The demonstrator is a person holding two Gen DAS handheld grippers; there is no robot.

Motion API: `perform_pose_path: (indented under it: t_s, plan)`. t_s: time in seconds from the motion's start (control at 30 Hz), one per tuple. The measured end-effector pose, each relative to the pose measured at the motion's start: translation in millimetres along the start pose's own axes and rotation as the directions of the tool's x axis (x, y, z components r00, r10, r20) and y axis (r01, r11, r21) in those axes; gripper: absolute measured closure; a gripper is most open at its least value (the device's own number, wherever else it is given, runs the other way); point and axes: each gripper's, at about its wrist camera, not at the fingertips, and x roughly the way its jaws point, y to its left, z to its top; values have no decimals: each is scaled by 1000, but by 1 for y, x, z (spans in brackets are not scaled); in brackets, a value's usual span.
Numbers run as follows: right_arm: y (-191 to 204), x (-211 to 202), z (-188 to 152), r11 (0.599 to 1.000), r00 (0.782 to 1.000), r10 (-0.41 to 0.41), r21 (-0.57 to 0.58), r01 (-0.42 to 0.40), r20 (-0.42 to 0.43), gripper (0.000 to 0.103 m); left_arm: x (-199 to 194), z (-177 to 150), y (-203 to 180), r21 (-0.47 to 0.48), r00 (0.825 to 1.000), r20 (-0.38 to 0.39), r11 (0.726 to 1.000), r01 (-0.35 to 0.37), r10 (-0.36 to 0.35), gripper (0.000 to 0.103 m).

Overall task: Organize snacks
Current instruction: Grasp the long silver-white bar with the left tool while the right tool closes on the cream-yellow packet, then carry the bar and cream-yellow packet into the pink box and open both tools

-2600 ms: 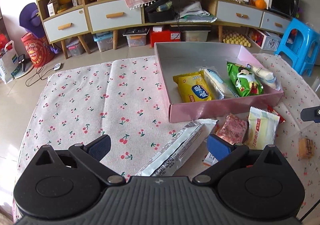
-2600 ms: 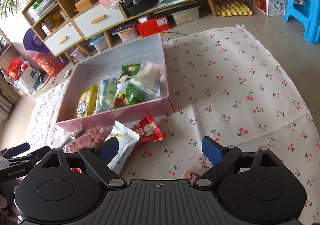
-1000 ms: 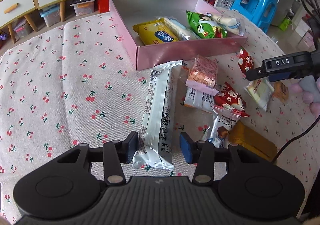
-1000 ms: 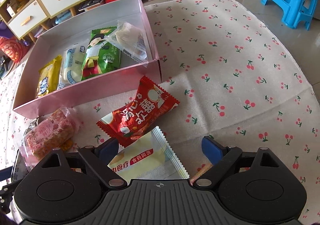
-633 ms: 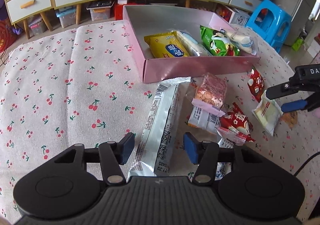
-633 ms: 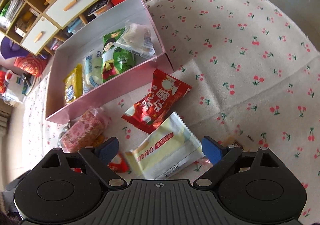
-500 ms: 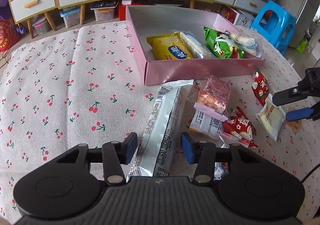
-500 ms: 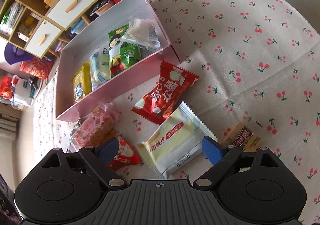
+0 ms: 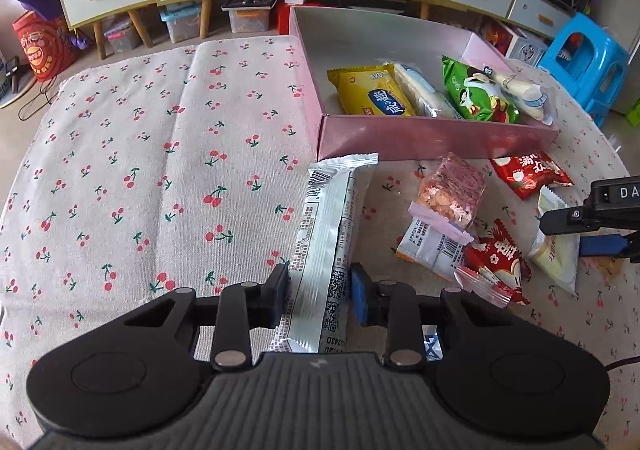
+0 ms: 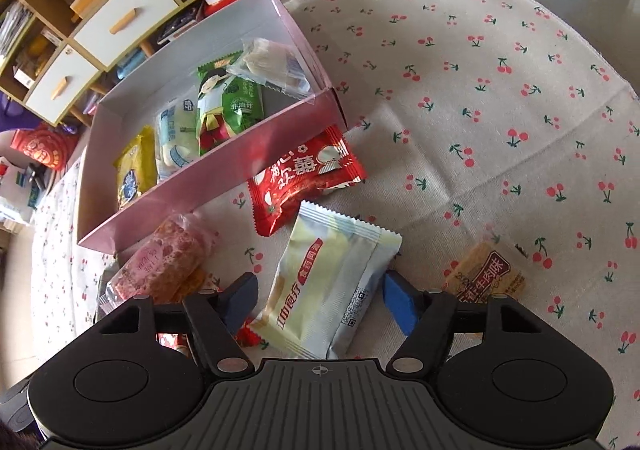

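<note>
The left gripper (image 9: 319,292) sits low at 6 o'clock in its own view, fingers pointing toward 12, jaws drawn in close with both pads against what lies between them. The right gripper (image 10: 320,300) also points toward 12 in its view, jaws spread wide, pads clear on either side. In the left view the right gripper (image 9: 600,244) enters from 3 o'clock, its fingers reaching toward 9.

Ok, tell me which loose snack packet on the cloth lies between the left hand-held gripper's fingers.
The long silver-white packet, lying lengthwise toward the pink box. The left hand-held gripper pinches its near end; the other packets lie further right.
</note>
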Motion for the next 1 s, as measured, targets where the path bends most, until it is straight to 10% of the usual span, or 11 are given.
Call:
perform_pose_path:
  t_s: [0.4,0.57,1.0]
  plan:
    - [36,9,-32,940,981,-127,-298,167,147,34,0,-3,6,-39,999,7,998,40,-40,65]
    - [28,4,-27,948,983,-109,-282,146,145,54,-1,-2,11,-80,999,-1,996,37,-37,74]
    - [-4,-19,-11,993,998,55,-109,-53,19,57,-20,-1,32,-203,998,26,978,57,-53,75]
